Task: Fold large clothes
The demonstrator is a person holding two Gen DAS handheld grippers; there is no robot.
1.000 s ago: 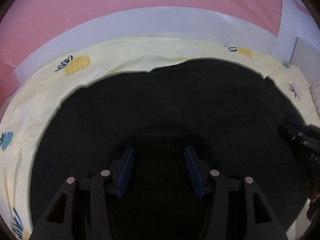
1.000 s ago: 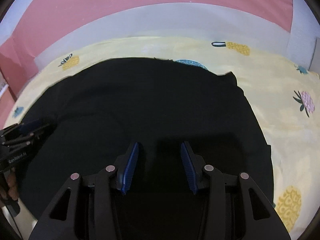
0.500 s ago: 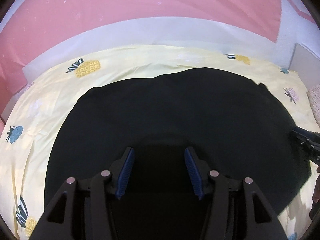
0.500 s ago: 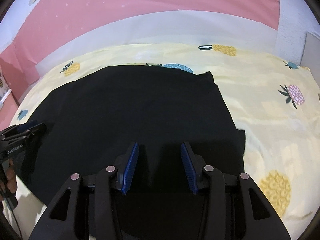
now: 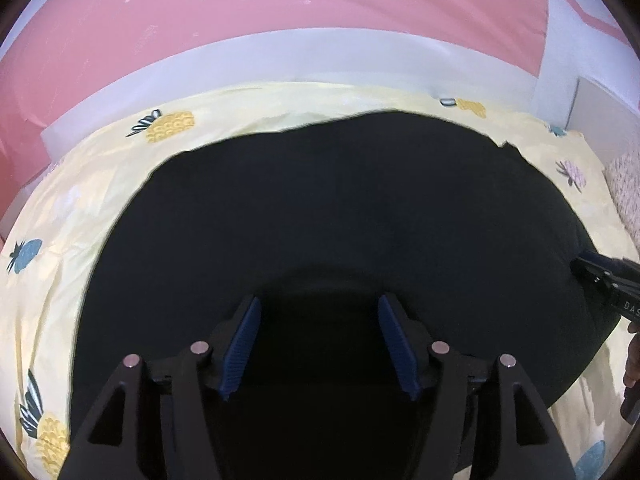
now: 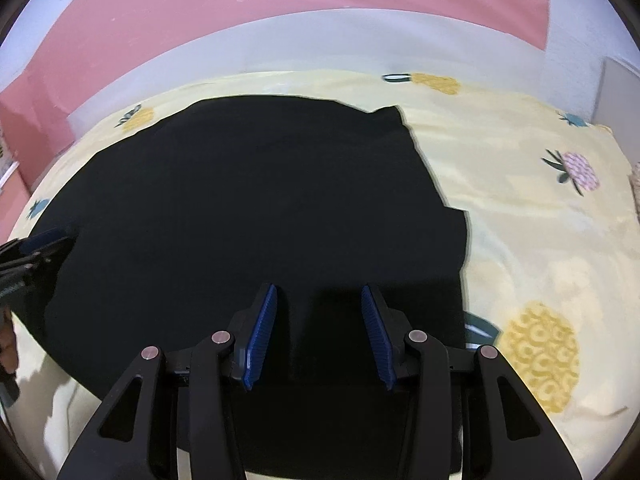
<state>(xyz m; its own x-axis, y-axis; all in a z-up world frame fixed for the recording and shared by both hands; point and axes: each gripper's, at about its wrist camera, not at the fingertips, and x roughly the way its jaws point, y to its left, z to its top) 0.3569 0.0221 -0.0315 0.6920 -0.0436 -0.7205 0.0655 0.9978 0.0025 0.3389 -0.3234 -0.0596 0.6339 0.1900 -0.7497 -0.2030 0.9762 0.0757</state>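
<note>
Black garment (image 5: 340,208) folded flat on bed (image 6: 520,208) | both hand-held grippers (image 5: 318,344) (image 6: 316,336) released above it, left just widened | further folds likely remain

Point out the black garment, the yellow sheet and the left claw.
black garment (image 5: 340,200), left wrist view, middle of the cloth
yellow sheet (image 6: 520,184), right wrist view, bare patch right of the garment
left claw (image 5: 320,340), left wrist view, midway between its blue tips

place: bedroom | evidence: bed, pineapple-print sheet (image 5: 100,184), pink wall (image 5: 280,4)
</note>
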